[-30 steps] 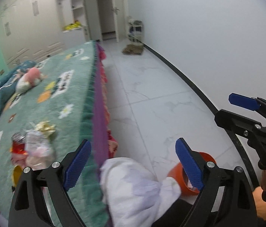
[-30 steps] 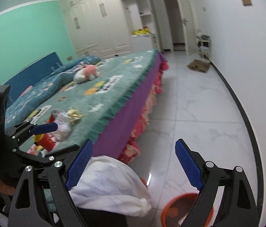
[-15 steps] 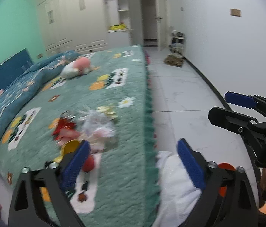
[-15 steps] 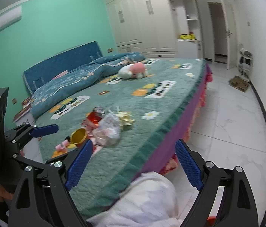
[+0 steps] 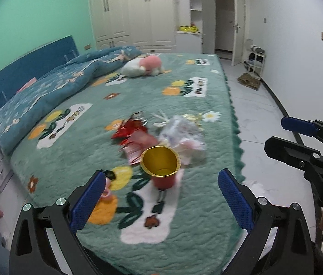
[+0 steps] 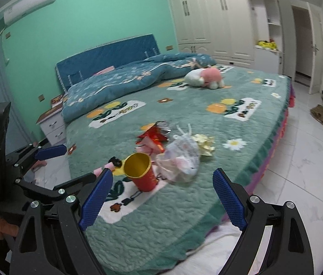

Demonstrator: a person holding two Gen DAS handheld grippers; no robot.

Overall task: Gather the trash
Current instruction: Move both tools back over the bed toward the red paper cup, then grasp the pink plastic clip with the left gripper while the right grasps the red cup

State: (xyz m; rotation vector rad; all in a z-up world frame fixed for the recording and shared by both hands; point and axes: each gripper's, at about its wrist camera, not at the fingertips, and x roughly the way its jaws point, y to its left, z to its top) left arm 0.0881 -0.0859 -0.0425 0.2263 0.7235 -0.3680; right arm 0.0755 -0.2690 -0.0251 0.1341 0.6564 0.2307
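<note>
Nearest to the cameras, both grippers hovered over the foot of the bed with nothing held. The left gripper had its blue-padded fingers spread wide apart, and the right gripper was spread just as wide; each tool also showed at the edge of the other's view.

Just beyond the fingertips a red paper cup with a gold lining stood on the green flowered bedspread, tilted toward the cameras. Beside its near-left a small pink item lay on the cover, too blurred to name. Touching the cup's far side was the trash pile: a crumpled clear plastic bag to the right, red snack wrappers to the left, and a crinkled pale-yellow wrapper at the far right edge of the heap.

Farther up the bed lay a pink-and-white plush toy, with a rumpled blue quilt beside it, against the blue headboard. White wardrobes stood along the back wall, and a white tiled floor ran along the bed's right side.
</note>
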